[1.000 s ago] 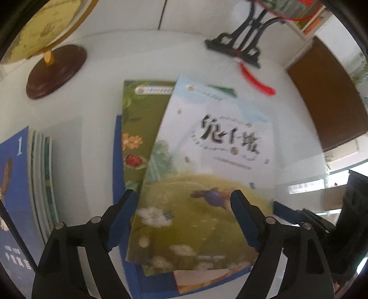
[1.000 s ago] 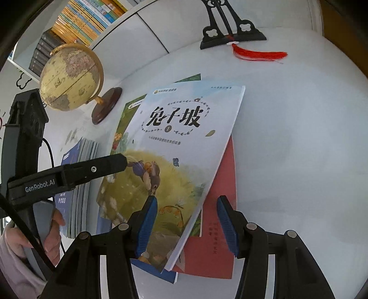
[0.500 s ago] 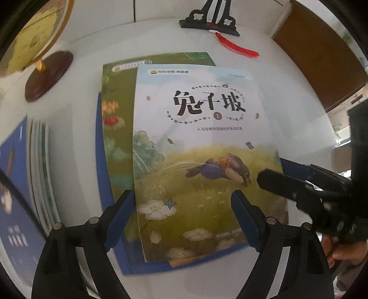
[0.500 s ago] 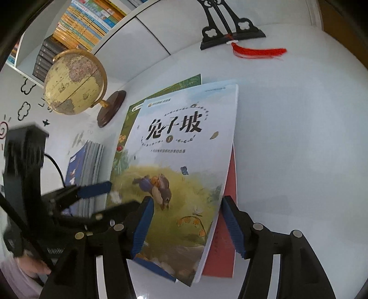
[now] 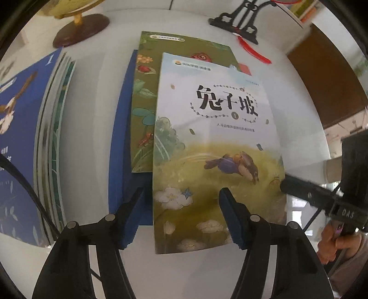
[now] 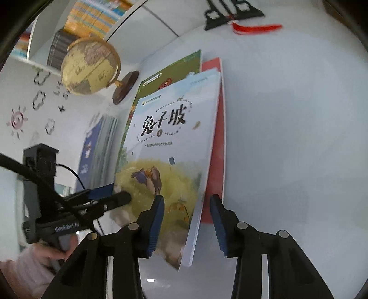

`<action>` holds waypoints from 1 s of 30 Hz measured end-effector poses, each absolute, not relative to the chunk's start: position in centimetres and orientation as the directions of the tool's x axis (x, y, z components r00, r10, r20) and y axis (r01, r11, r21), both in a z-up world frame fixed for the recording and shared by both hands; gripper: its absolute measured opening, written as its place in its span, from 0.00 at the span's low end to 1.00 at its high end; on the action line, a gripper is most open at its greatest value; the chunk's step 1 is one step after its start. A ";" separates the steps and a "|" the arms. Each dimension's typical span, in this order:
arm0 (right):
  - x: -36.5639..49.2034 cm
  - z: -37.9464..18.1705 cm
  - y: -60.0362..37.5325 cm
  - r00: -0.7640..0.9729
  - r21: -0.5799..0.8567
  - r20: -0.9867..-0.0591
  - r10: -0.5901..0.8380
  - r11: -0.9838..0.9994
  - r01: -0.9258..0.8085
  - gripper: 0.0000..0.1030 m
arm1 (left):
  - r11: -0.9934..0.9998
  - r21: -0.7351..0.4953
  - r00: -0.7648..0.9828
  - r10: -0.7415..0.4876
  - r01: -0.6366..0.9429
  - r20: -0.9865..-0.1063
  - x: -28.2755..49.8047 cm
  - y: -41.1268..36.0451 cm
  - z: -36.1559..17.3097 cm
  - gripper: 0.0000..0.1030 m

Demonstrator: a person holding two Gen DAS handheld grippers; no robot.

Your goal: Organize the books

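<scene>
The top book, a pale cover with a rabbit on a meadow (image 5: 218, 149) (image 6: 170, 149), lies on a green book (image 5: 147, 103), a blue book (image 5: 119, 138) and a red book (image 6: 217, 161) on the white table. My left gripper (image 5: 181, 207) hangs over the rabbit book's near left edge. Its jaws are closing with that edge between them, and the pads are not pressing. My right gripper (image 6: 187, 214) straddles the near right edge, which looks slightly raised. Its jaws are closing too, without pressing. A second stack with a blue cover (image 5: 20, 138) lies to the left.
A globe on a wooden base (image 5: 78, 25) (image 6: 89, 66) stands at the back left. A black stand with a red tassel (image 5: 239, 25) (image 6: 232, 13) is at the back. Shelves of books (image 6: 92, 18) line the wall. A brown panel (image 5: 333, 80) borders the table's right side.
The rabbit book has swung from skewed to nearly square with the books beneath. Both grippers' jaws have narrowed. The left gripper has shifted toward the book's left edge, and the right has closed in on its right edge.
</scene>
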State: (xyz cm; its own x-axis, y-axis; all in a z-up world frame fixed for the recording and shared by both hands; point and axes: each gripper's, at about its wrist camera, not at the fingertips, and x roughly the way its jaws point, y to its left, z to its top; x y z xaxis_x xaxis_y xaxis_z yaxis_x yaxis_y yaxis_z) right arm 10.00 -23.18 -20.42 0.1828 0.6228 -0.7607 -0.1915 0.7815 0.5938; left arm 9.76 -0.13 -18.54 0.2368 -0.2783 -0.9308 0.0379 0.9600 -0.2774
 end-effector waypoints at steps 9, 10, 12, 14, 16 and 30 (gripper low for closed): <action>8.6 -21.0 -23.9 0.156 0.672 -0.707 0.690 0.724 -0.155 0.42 | 0.970 -0.237 0.224 -0.244 0.059 -0.943 9.4 -1.2 -18.2 0.50; 8.5 -21.0 -23.8 0.156 0.665 -0.711 0.686 0.727 -0.170 0.42 | 0.967 -0.252 0.223 -0.255 0.045 -0.941 9.3 -1.0 -18.2 0.50; 8.3 -20.9 -23.4 0.149 0.645 -0.725 0.672 0.739 -0.195 0.40 | 0.955 -0.298 0.224 -0.291 0.001 -0.930 9.1 -0.1 -18.0 0.49; 7.8 -20.8 -22.9 0.150 0.600 -0.755 0.638 0.765 -0.235 0.35 | 0.953 -0.303 0.227 -0.291 -0.017 -0.929 8.5 0.1 -17.9 0.47; 7.2 -20.7 -22.4 0.143 0.565 -0.775 0.615 0.776 -0.280 0.31 | 0.958 -0.287 0.228 -0.276 -0.017 -0.934 7.6 -0.3 -18.0 0.47; 6.9 -22.9 -24.9 0.157 0.755 -0.626 0.764 0.644 -0.120 0.35 | 0.979 -0.202 0.238 -0.190 -0.025 -0.952 7.0 -2.1 -19.1 0.46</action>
